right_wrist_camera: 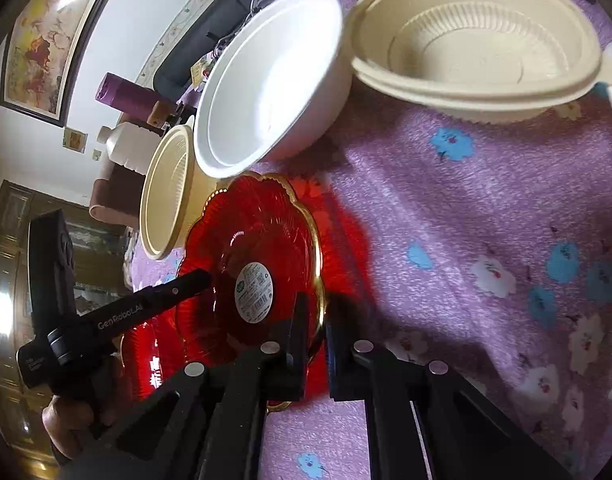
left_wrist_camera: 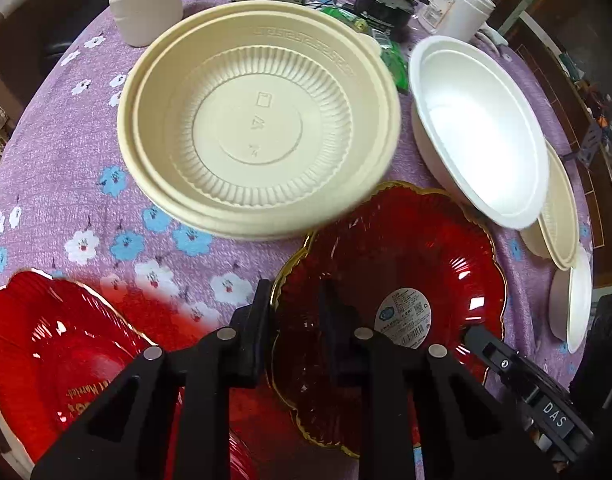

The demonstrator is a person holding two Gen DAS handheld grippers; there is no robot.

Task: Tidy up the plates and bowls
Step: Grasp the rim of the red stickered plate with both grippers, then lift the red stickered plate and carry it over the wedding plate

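our left tongs [left_wrist_camera: 294, 320] clamp the near rim of the gold-edged red plate [left_wrist_camera: 390, 280] on the purple floral bench [left_wrist_camera: 66, 168]; our right tongs [right_wrist_camera: 314, 320] pinch its opposite rim. a second red plate [left_wrist_camera: 62, 344] lies left, a beige bowl [left_wrist_camera: 262, 128] behind, a white bowl [left_wrist_camera: 478, 132] right.

Left tongs [left_wrist_camera: 296, 320] pinching the gold-rimmed red plate [left_wrist_camera: 390, 276] edge, beige bowl [left_wrist_camera: 258, 136] just beyond
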